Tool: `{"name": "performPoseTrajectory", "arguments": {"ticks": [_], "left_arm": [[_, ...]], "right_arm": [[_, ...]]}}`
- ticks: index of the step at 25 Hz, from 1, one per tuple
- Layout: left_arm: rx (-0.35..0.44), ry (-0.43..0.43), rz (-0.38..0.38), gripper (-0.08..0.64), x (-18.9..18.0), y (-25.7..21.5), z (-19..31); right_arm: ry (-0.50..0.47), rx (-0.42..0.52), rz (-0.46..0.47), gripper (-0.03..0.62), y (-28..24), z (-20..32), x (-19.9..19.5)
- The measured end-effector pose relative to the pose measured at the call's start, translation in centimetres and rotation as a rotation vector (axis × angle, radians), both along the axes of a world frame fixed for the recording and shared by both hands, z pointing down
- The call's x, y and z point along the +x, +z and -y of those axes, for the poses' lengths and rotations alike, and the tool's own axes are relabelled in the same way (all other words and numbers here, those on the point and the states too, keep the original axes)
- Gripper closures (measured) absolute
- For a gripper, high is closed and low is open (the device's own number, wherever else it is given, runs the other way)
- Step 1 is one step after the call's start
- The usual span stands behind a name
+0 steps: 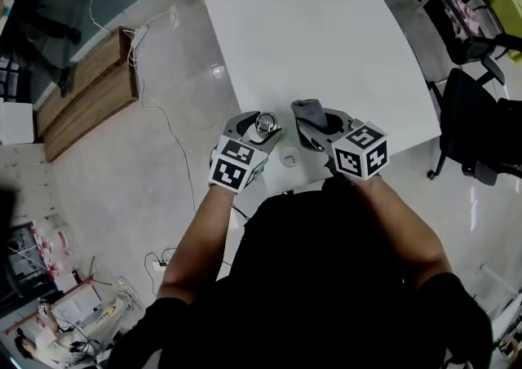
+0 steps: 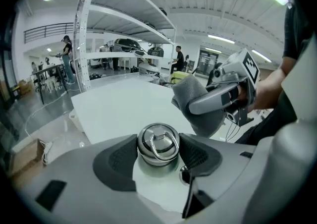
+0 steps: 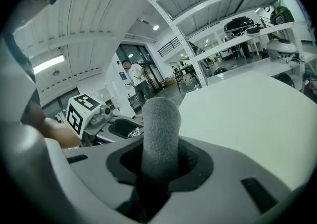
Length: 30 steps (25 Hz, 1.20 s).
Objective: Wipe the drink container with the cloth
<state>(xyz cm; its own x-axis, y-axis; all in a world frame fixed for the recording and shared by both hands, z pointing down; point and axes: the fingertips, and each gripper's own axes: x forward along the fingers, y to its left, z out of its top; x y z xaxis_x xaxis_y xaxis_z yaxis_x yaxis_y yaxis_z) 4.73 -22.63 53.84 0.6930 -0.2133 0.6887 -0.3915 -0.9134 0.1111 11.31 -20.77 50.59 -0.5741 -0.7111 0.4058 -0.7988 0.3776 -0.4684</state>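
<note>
The left gripper (image 2: pixel 158 154) is clenched on a polished steel drink container (image 2: pixel 158 141). Its dark padded jaws press on either side just under the round cap with its ring-shaped loop. Only this top shows, as the body is hidden below the jaws, so I cannot tell whether it stands on the surface or is held clear of it. In the head view the left gripper (image 1: pixel 263 126) is at the near edge of the white table (image 1: pixel 326 33), close to the person's body.

The right gripper (image 3: pixel 159 161) is closed around a grey, fleecy cloth (image 3: pixel 159 124), which sticks up from between its jaws as a rounded roll. Seen from the left gripper view, the right gripper (image 2: pixel 218 100) and its bunched cloth (image 2: pixel 190 94) are just to the right of the cap and slightly farther off. They look close to the container but not touching it.

Judging by this, both things are in hand and the wiping stroke itself has not begun, so the step is bringing the cloth to the container. The next move calls for swinging the right gripper left and down until the cloth's free end lies against the steel. It then needs rubbing across the cap and wall while the left gripper holds the container steady. The left gripper may need to turn the container so that the parts under its jaws can be reached.
</note>
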Motion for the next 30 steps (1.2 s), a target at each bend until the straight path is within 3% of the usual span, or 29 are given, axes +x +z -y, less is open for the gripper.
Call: {"name": "performPoseTrajectory", "arguments": {"ticks": [5,14,19,23,30], "left_arm": [[-0.108,-0.135,-0.087,0.299,-0.7,0.1,1.3],[-0.329,-0.463,-0.303,0.299,-3.3,0.8,3.9],[-0.383,-0.585,-0.391,0.299,-4.9,0.3,4.9],[-0.418,-0.643,-0.426,0.299,-5.6,0.6,5.0],[-0.431,-0.648,-0.436,0.299,-6.1,0.6,4.7]], "right_arm": [[-0.010,0.005,0.018,0.486,-0.4,-0.3,-0.1],[-0.084,-0.092,0.244,0.486,0.1,0.7,-4.0],[-0.110,-0.158,0.409,0.486,0.0,1.9,-8.0],[-0.102,-0.158,0.405,0.486,0.6,2.4,-9.0],[-0.088,-0.185,0.277,0.486,3.1,2.0,-8.4]]}}
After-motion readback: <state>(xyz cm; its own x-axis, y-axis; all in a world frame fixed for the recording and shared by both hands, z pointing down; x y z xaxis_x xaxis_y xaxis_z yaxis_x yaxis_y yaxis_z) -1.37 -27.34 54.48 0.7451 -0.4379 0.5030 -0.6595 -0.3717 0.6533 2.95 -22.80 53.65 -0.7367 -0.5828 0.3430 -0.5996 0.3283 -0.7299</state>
